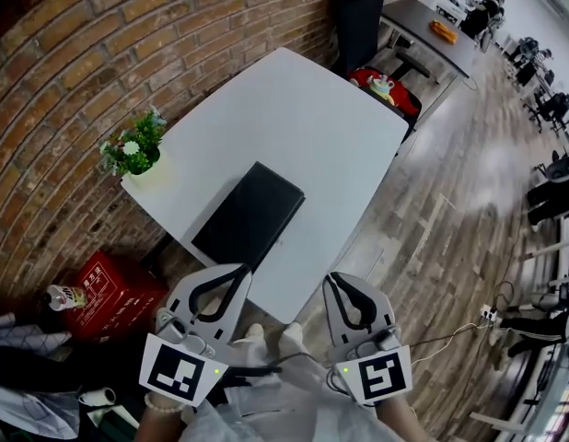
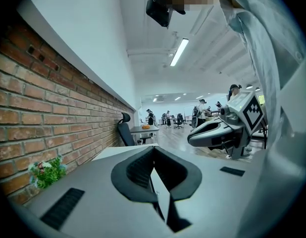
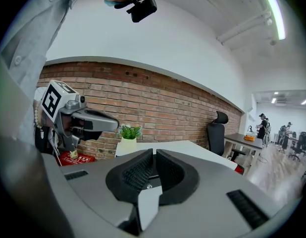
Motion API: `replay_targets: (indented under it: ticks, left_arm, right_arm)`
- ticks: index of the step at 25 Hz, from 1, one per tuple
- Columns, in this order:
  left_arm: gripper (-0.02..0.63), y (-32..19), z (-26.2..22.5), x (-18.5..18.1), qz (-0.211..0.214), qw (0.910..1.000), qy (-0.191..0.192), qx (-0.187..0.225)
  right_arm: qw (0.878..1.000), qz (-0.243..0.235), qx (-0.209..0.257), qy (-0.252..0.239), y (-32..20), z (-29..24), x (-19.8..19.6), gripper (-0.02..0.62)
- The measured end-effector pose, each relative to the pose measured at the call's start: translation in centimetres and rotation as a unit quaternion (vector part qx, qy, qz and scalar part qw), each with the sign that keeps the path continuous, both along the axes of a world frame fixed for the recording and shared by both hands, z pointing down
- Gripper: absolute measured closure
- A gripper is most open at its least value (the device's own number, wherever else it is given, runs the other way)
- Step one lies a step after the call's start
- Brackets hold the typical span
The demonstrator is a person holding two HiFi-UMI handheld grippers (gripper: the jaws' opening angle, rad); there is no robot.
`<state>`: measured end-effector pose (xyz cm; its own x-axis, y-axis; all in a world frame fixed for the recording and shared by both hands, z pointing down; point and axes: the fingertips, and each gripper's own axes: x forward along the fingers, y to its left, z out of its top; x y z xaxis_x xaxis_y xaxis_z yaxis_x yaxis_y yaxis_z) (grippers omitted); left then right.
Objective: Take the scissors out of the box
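A flat black box [image 1: 249,215] lies with its lid down on the near part of the white table [image 1: 303,118]. No scissors are visible in any view. My left gripper [image 1: 238,271] hovers at the table's near edge, just short of the box, jaws together and empty. My right gripper [image 1: 331,280] is held beside it, off the table's near corner, also shut with nothing in it. In the left gripper view the left gripper [image 2: 153,149] has its pads touching, with the right gripper [image 2: 222,131] to its side. In the right gripper view the right gripper [image 3: 153,154] is shut too.
A small potted plant [image 1: 133,151] stands at the table's left corner by the brick wall. A red box [image 1: 105,293] and a bottle [image 1: 63,296] sit on the floor at the left. An office chair [image 1: 358,17] and a red bag [image 1: 386,86] are beyond the table.
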<state>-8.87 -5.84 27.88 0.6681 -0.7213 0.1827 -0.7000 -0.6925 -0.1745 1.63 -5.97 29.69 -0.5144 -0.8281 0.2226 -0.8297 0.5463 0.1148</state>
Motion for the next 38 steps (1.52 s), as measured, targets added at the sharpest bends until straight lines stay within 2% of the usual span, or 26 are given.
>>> replay_targets:
  ticks: [9, 23, 33, 38]
  left_arm:
    - [0.588, -0.1, 0.9, 0.4, -0.053, 0.9985, 0.007, -0.012]
    - [0.588, -0.1, 2.9, -0.7, -0.118, 0.9924, -0.016, -0.030]
    - [0.588, 0.2, 4.3, -1.3, -0.161, 0.9852, -0.007, -0.059]
    - [0.588, 0.5, 4.8, -1.6, -0.181, 0.9810, 0.006, -0.068]
  right_arm:
    - [0.999, -0.052, -0.011, 0.005, -1.9, 1.8, 0.4, 0.545]
    - [0.989, -0.136, -0.052, 0.036, -4.4, 7.6, -1.2, 0.545]
    - [0.981, -0.153, -0.102, 0.065, -6.6, 13.3, -2.3, 0.543]
    - [0.975, -0.172, -0.108, 0.086, -7.4, 15.7, -3.1, 0.543]
